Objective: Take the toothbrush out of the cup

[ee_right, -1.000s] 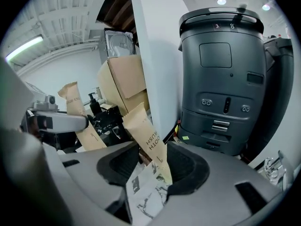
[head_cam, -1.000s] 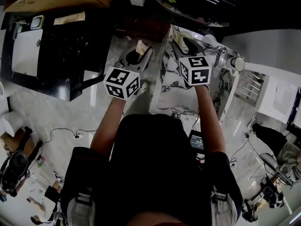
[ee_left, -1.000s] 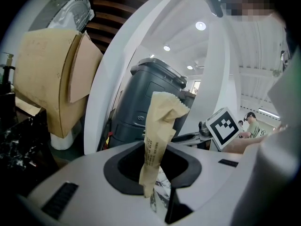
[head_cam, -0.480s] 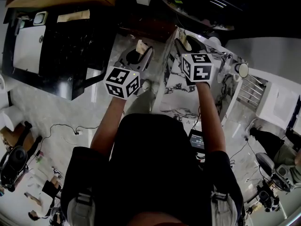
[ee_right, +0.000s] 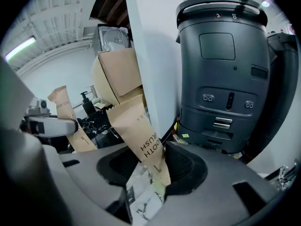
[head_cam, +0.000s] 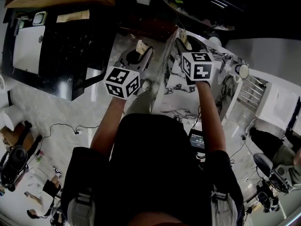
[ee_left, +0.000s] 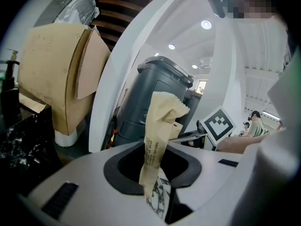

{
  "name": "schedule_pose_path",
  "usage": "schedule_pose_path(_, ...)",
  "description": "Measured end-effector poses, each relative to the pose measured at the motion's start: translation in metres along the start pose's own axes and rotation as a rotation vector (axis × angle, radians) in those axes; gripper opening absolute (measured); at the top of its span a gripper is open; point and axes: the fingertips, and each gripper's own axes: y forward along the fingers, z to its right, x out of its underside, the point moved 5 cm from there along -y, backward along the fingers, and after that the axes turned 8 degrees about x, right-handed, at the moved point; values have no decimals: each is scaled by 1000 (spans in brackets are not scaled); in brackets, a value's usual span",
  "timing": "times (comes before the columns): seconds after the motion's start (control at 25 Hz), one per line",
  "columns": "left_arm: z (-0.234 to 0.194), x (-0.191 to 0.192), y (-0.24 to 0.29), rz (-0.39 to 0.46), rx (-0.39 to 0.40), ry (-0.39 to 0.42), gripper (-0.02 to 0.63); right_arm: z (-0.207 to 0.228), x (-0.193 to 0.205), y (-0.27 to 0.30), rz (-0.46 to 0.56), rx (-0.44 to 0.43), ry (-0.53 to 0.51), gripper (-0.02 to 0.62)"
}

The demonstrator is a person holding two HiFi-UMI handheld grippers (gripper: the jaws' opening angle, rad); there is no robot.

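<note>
Each gripper holds a tan paper toothbrush packet. In the left gripper view one packet (ee_left: 159, 131) stands upright, pinched at its lower end by my left gripper (ee_left: 157, 194). The right gripper view shows the other packet (ee_right: 141, 135), printed "TOOTHBRUSH", leaning left with my right gripper (ee_right: 151, 185) shut on its lower end. From the head view my left gripper (head_cam: 138, 55) hangs over the floor beside the marble counter (head_cam: 176, 100), and my right gripper (head_cam: 185, 42) is over the counter's far end. I see no cup that I can make out.
A tall dark grey bin (ee_right: 221, 69) stands close ahead, with a white pillar (ee_right: 150, 51) beside it. Cardboard boxes (ee_left: 61, 74) sit on a black marbled counter (head_cam: 61, 46) at the left. Cables (head_cam: 66, 128) and gear lie on the floor.
The right gripper has shifted slightly toward the counter's far end with its packet. The left gripper has kept still, and both grips are unchanged.
</note>
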Motion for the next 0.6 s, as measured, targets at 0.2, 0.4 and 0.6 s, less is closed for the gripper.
schedule_pose_path(0.2,2,0,1,-1,4,-4,91,1,0,-2,1,6,1,172)
schedule_pose_path(0.4,5,1,0,-2,3,0,91,4,-1,-9,15,21,-6,142)
schedule_pose_path(0.6,8,-1,0,3,7,2,91,6,-3,-14,24,37,-10,113)
